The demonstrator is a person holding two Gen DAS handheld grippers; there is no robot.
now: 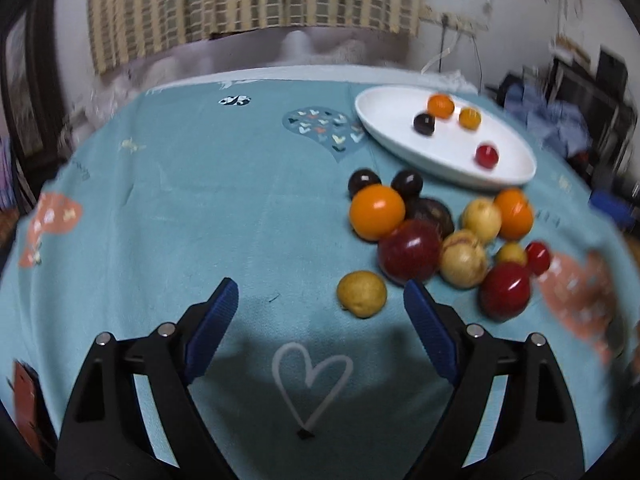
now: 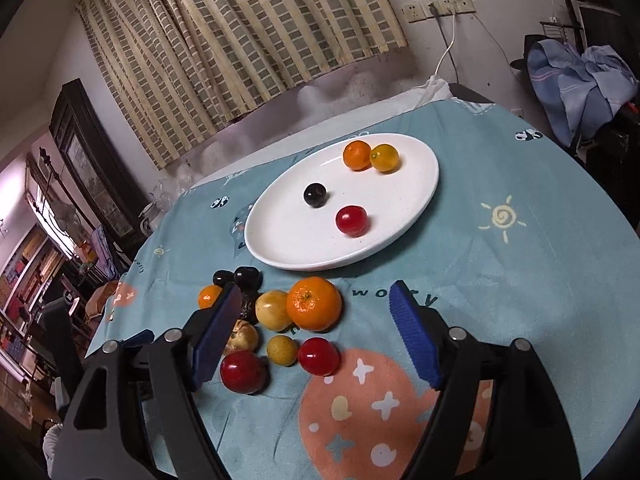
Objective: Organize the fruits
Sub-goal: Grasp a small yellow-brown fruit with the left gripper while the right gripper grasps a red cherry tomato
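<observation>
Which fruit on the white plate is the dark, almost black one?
The dark plum-like fruit near the middle of the white plate. The other three there are bright: an orange, a yellow-orange fruit and a red one.

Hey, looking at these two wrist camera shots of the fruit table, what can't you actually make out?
- Right wrist view: the left finger hides part of the fruit pile, so no full count.
- Left wrist view: the table's right edge is motion-blurred.
- Both views: the plate fruits' kinds are too small to name.
</observation>
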